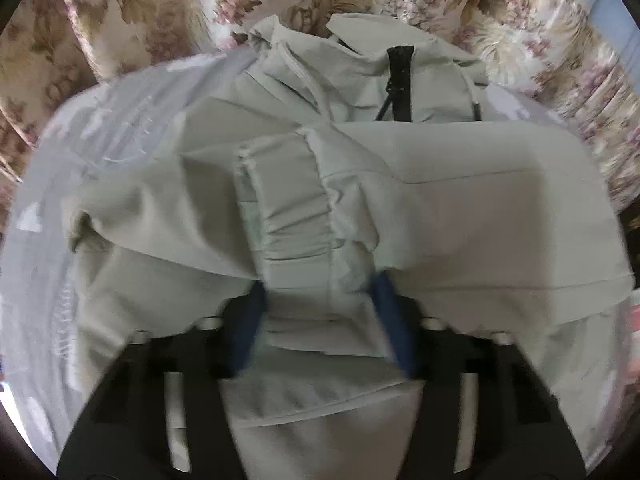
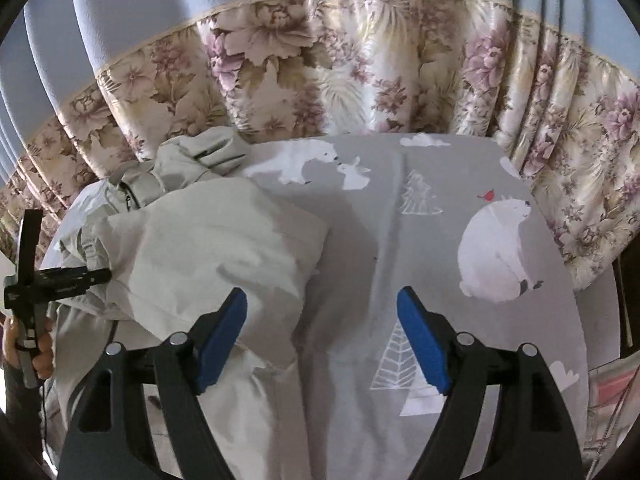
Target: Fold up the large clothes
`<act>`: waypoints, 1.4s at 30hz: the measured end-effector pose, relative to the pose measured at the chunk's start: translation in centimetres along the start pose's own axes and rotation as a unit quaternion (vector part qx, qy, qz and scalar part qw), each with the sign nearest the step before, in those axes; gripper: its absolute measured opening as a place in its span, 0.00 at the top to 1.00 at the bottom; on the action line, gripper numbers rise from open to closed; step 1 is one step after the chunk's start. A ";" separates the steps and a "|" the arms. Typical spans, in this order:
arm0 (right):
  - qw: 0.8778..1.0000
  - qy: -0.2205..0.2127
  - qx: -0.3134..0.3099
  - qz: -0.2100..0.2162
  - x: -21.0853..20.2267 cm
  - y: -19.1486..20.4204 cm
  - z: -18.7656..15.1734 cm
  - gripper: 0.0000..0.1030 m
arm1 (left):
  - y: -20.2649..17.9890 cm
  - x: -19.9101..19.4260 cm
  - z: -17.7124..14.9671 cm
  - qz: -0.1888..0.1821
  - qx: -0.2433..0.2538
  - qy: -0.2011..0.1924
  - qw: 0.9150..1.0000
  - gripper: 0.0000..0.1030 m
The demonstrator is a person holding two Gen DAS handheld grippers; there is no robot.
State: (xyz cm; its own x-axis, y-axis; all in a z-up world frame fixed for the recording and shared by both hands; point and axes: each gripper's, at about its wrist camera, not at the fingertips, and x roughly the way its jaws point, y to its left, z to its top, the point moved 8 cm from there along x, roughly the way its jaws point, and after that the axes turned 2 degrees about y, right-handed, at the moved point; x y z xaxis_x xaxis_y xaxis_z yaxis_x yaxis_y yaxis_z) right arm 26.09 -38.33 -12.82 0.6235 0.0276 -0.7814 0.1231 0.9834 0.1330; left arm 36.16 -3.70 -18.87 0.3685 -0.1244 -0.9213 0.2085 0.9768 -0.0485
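Note:
A pale grey-green jacket [image 1: 480,208] with a black zipper [image 1: 400,80] lies on a grey bed sheet [image 1: 80,128]. One sleeve, ending in a gathered cuff [image 1: 288,200], is folded across the jacket's body. My left gripper [image 1: 322,320] has this sleeve filling the gap between its blue pads [image 1: 250,320], and the cloth is pinched there. In the right wrist view the jacket [image 2: 208,248] lies bunched at the left. My right gripper [image 2: 322,328] stands open above the sheet [image 2: 440,184], nothing between its fingers, its left pad [image 2: 224,336] over the jacket's edge.
The sheet has white bear [image 2: 496,252] and tree prints. A floral curtain [image 2: 320,80] hangs close behind the bed and around its right side. A hand [image 2: 40,352] holding black gripper hardware [image 2: 32,280] shows at the left edge.

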 end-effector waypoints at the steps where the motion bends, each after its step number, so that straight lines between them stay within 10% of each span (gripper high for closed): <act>1: 1.000 -0.005 -0.001 -0.006 0.0 -0.1 0.1 0.24 | 0.1 -0.6 0.0 0.000 0.000 -0.004 1.000 0.67; 7: 0.999 -0.036 -0.017 -0.019 1.1 2.0 0.6 0.24 | 5.2 -9.5 -0.2 0.026 -0.021 -0.104 0.994 0.69; 13: 0.997 0.014 -0.070 0.033 3.7 9.0 -0.5 0.25 | 10.7 -4.1 -4.0 0.048 -0.048 -0.020 0.997 0.64; 19: 0.978 0.046 -0.190 -0.072 7.6 12.1 -1.6 0.26 | 10.1 -2.7 -4.7 0.058 -0.032 -0.006 0.998 0.45; 21: 0.975 0.064 -0.188 -0.098 9.4 10.4 -1.4 0.26 | 9.9 -1.5 -4.1 0.056 -0.021 0.001 0.998 0.26; 26: 0.977 0.071 -0.173 -0.104 10.8 9.1 -0.2 0.25 | 9.3 -0.1 -2.1 0.060 -0.011 -0.008 0.998 0.20; 37: 0.993 -0.027 -0.104 0.040 -1.4 7.1 0.2 0.10 | 10.1 -7.8 -5.4 0.086 0.013 -0.066 0.994 0.03; 42: 0.986 -0.053 -0.149 -0.044 -4.2 6.5 3.2 0.09 | 10.2 -11.6 -3.6 0.078 0.021 -0.077 0.994 0.03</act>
State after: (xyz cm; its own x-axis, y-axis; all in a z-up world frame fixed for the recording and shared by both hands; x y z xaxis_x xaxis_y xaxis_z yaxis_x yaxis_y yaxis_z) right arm 26.75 -32.67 -6.73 0.6993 -0.0642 -0.7119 -0.0423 0.9905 -0.1309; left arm 30.69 8.31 -10.06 0.5324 -0.0005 -0.8465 0.1750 0.9785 0.1094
